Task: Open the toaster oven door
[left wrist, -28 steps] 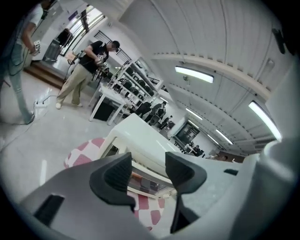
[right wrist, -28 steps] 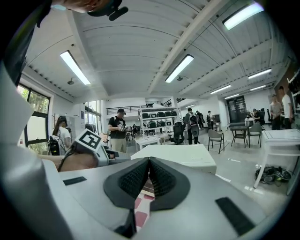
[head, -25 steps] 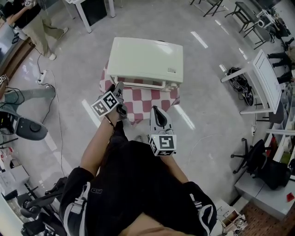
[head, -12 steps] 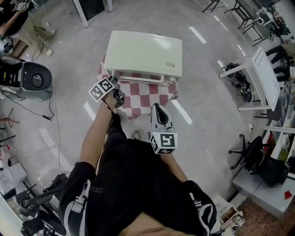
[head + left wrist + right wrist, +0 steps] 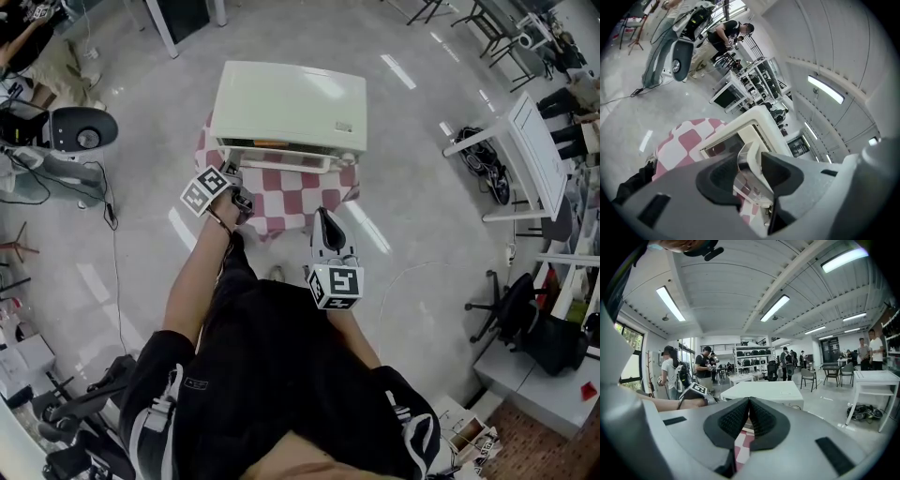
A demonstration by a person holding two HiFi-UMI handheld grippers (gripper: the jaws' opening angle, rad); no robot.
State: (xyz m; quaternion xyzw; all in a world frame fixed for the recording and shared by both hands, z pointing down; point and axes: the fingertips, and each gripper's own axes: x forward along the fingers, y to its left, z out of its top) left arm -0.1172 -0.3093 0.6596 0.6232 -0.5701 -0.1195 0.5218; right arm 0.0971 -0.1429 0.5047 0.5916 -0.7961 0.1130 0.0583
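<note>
Closest to the person's waist, the right gripper hangs over the near edge of the counter with its jaws pressed together and nothing in them. It sits well clear of the oven.

A little further out, the left gripper reaches to the left end of the handle. Its jaws are closing on that pale bar, which stands between them and looks to lie against both pads.

The door tips slightly away from the oven's front, and a thin dark gap shows along its top edge. The cream oven sits squarely on a red-and-white checked cloth, its front facing the person.

Beyond that the shiny grey floor runs out to a white table on the right. Other people stand about at the far end of the hall.
</note>
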